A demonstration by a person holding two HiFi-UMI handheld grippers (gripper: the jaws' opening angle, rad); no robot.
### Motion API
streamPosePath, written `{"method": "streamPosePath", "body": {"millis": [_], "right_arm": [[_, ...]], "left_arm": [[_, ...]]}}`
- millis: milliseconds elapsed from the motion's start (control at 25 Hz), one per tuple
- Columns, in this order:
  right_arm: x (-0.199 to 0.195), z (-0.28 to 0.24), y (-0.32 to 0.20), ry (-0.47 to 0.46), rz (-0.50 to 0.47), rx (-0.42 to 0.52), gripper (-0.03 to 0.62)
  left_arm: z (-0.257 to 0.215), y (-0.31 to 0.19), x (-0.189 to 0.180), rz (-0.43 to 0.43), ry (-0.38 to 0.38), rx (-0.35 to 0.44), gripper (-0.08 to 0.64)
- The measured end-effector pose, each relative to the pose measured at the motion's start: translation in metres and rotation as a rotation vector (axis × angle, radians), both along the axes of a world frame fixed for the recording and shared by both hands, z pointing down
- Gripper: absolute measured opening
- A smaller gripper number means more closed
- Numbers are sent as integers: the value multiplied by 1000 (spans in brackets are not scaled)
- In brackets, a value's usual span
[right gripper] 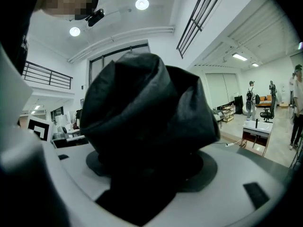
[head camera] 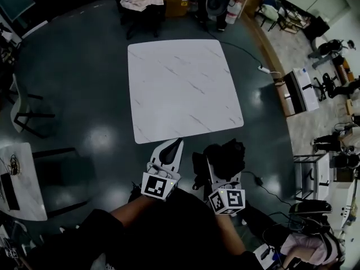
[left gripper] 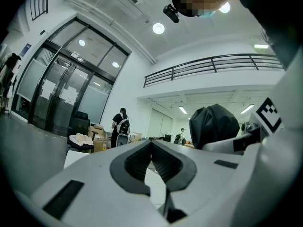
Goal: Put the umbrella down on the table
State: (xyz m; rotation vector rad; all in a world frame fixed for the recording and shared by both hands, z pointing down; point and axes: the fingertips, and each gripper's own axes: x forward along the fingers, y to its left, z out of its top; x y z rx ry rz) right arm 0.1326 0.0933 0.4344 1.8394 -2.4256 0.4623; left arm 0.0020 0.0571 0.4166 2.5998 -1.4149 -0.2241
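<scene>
Umbrella (head camera: 226,157), folded into a black bundle, sits clamped between the fingers of the right gripper (head camera: 216,170). It is just off the near edge of the white table (head camera: 180,89), over the dark floor (head camera: 84,83), so it is not yet set down. The left gripper (head camera: 173,149) hangs beside it with its fingers closed together on nothing, apparently leaving the carry to one hand.

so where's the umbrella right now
Head view, lower right of centre: the umbrella is clamped in the right gripper, just short of the white table.
</scene>
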Motion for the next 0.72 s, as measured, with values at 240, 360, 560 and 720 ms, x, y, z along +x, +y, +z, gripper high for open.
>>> {"method": "streamPosePath", "body": {"millis": [240,360,560,720], "right_arm": [[-40,6,-62,-5,-4,-22,333],[-50,11,-85,-48,16,-49,333],[-40,28,-109,-29,42,-88,333],[-25,54,-134,-31,60,-120,333]], "left_arm": [[7,-57,-50,-30,19,-15,6],[10,-78,-62,-20,3,-14,6],[13,-92,-69,-17,39,-34,6],[36,-111,-61,-7,-11,-74,6]]}}
